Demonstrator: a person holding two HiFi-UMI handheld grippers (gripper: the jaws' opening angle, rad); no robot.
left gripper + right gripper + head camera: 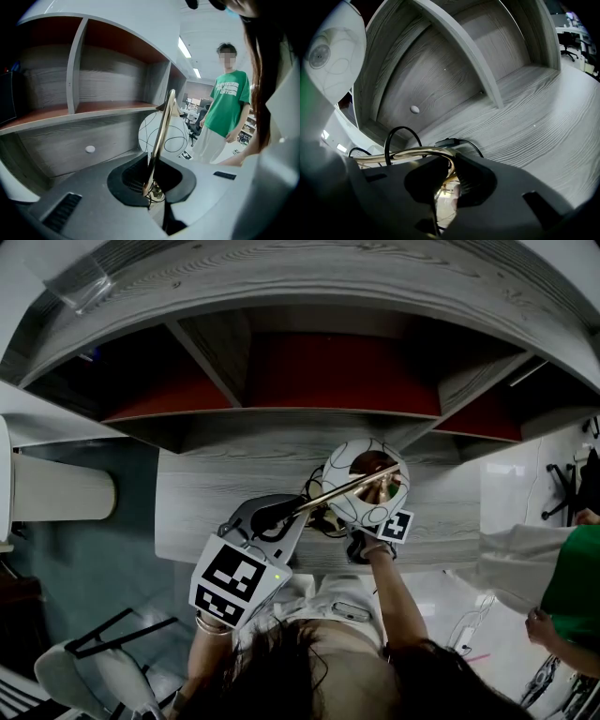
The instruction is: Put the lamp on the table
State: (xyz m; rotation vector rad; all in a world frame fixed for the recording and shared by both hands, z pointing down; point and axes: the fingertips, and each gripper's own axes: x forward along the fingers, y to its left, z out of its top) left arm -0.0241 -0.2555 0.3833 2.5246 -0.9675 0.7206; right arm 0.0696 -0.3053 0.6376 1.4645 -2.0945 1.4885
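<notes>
Lamp (366,486) held over desk (216,493), mid-frame, prob not set down yet; left gripper (151,180) & right gripper (445,176) jaws both clenched on its brass stem (161,136); lowering + release left

The lamp (342,470) has a black-looped white globe and gold stem; the table (225,493) is grey woodgrain.

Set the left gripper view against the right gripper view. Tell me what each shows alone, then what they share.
Only the left gripper view: a person in a green shirt standing nearby. Only the right gripper view: the black cable in a big loop, with its inline switch. Both: the lamp's brass stem, clamped in the left tool and the right tool, its white globe shade, and the grey shelf unit.
</notes>
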